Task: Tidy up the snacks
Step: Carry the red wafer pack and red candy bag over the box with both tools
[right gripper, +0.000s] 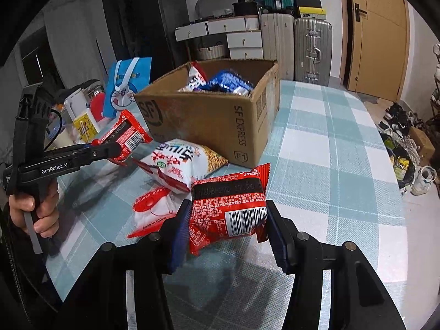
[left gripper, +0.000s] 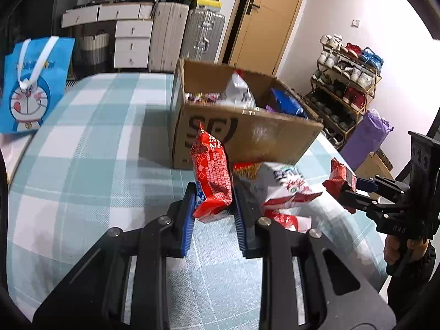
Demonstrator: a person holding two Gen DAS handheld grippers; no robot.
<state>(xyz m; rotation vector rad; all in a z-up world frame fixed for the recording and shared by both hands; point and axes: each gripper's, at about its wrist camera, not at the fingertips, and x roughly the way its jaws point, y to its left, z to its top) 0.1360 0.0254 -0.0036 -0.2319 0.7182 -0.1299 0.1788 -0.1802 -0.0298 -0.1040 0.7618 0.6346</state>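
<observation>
left gripper (left gripper: pixel 213 202) clamps one red snack packet (left gripper: pixel 211 176); right gripper (right gripper: pixel 228 227) clamps another red packet (right gripper: pixel 229 209) (both lifted off the table (right gripper: pixel 330 151)), cardboard box (right gripper: pixel 214 121) at twelve o'clock.

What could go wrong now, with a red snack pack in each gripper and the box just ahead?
The left gripper pinches only its red pack's lower end, so the pack could slip or flop. The box wall stands high; a low carry could catch its rim. The white bag lies between and could get brushed.
</observation>
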